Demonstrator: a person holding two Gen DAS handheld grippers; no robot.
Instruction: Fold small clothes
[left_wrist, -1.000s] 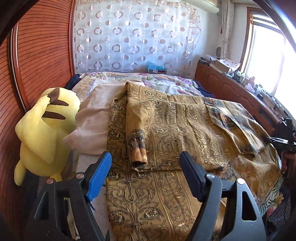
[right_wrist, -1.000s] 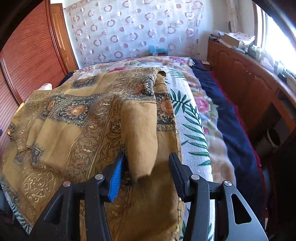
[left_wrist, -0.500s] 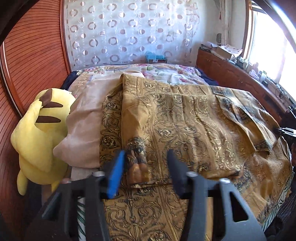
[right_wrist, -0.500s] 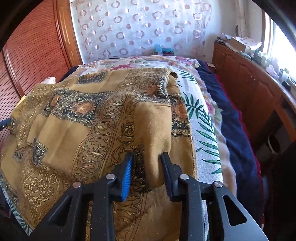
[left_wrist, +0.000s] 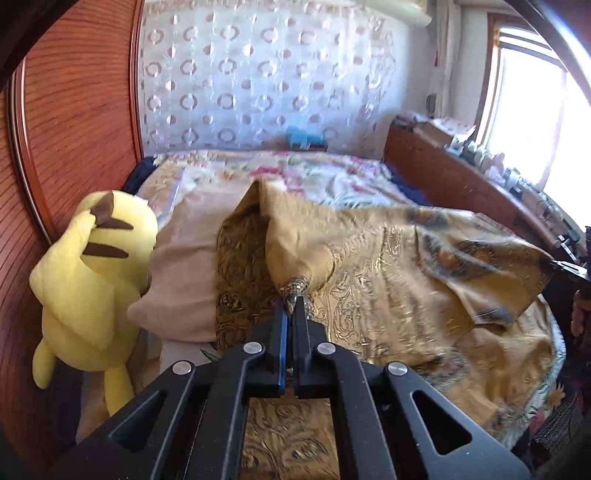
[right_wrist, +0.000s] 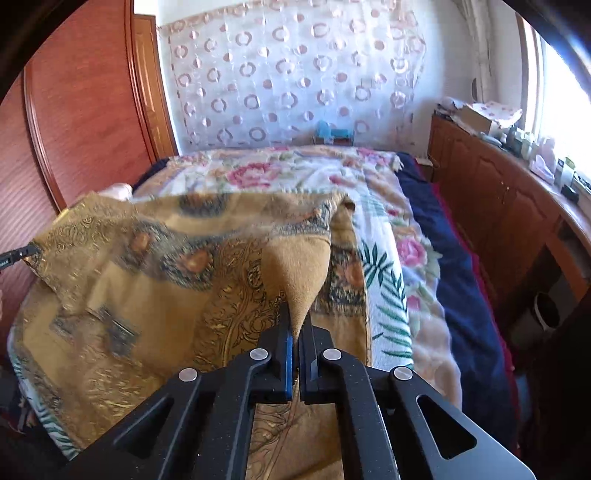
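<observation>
Left gripper (left_wrist: 294, 308) closed tight on a sleeve cuff (left_wrist: 295, 287) of the golden patterned garment (left_wrist: 388, 280), cuff end pinched between the blue pad and the black pad, cloth pulled up into a peaked ridge running away toward the far end of the bed (left_wrist: 332, 177). Right gripper (right_wrist: 295, 325) likewise closed, clamped on the pointed tip of the other sleeve (right_wrist: 299, 277), plain tan underside of that sleeve facing the camera and tented above the rest of the garment.

Garment spread across the near half of the bed, over a floral blanket (right_wrist: 266, 170); near edge hanging toward the cameras, patterned face up, motion blur on the raised parts. Seen from the left wrist, right-hand edge of the garment lifted in a fold toward the other gripper at the frame border. Seen from the right wrist, a dark gripper tip (right_wrist: 14, 254) at the far left corner of the garment.

Left of the garment, touching it: a beige pillow (left_wrist: 184, 266). Left of the pillow, against the wooden headboard panel (left_wrist: 81, 110): a yellow plush toy (left_wrist: 92, 280). Right of the garment, along the bed edge: leaf-print blanket border, then a dark blue cover (right_wrist: 454, 266), then a wooden cabinet (right_wrist: 509, 206) under the window. Beyond the bed: a white curtain (right_wrist: 295, 74) with ring pattern.
</observation>
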